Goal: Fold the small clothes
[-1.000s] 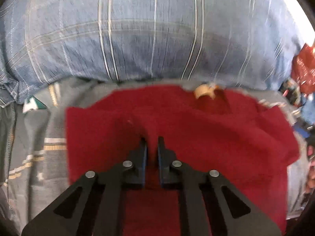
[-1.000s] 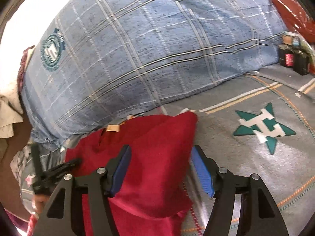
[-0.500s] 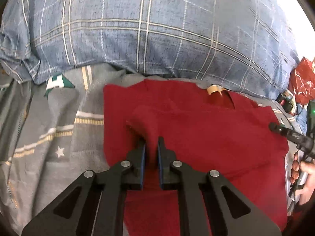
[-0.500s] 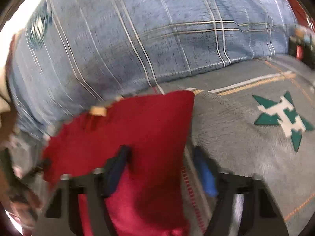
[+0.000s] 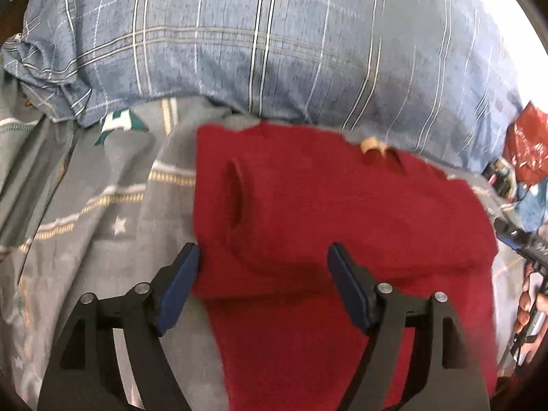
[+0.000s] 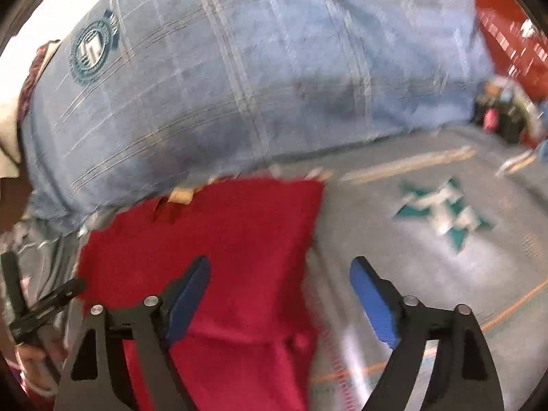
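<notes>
Your left gripper [image 5: 262,282] had just let its jaws spread wide, no longer pinching the small red knitted garment [image 5: 342,226], which lay folded flat on the grey patterned bedsheet [image 5: 102,212] just in front of the blue plaid pillow [image 5: 274,41]. Your right gripper [image 6: 279,299] had likewise just opened wide, its jaws straddling the garment's right edge without pressing it.

The left claw [image 5: 263,284] points steeply downward, its jaws just opened wide with nothing pinched between the blue pads. The right claw [image 6: 279,299] tilts down likewise, jaws just opened wide, gripping nothing.
</notes>
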Motion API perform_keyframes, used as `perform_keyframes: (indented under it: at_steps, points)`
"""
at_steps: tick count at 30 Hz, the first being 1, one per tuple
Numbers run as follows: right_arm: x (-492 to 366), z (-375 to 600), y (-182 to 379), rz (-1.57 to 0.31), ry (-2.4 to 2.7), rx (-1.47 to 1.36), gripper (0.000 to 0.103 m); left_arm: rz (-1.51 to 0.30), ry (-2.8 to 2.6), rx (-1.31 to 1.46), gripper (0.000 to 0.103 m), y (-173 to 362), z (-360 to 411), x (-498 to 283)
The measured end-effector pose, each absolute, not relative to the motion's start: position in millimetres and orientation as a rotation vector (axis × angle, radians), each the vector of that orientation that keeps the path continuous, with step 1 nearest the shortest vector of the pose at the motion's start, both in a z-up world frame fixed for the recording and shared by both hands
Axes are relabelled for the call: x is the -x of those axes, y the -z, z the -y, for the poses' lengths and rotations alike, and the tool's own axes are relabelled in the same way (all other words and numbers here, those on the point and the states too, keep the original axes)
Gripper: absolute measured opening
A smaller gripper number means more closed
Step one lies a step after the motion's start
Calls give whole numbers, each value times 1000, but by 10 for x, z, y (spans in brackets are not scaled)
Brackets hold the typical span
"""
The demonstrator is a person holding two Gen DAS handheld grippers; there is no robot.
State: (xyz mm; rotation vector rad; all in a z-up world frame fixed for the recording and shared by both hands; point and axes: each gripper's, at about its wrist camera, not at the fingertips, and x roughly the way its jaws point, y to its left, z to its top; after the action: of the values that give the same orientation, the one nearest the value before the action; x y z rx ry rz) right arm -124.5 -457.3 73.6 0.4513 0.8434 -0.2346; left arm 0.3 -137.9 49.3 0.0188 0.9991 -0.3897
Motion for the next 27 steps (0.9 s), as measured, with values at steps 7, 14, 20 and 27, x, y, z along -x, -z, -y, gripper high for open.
perform_keyframes:
  at_steps: [7, 14, 20, 27]
  points:
    - [1264, 4568, -656, -880, 330, -309, 5, -996, 379, -51, 76, -520, 1253, 283]
    - [1543, 4544, -714, -823, 369, -377, 36, -1006, 343, -30, 76, -504, 1088, 428]
    - [1502, 4167, -777, -834, 267, -272, 52, -1017, 328, -24, 76, -460, 1051, 529]
    - [1475, 4306, -516, -890, 332, -236, 28, -1005, 341, -41, 76, -474, 1059, 706]
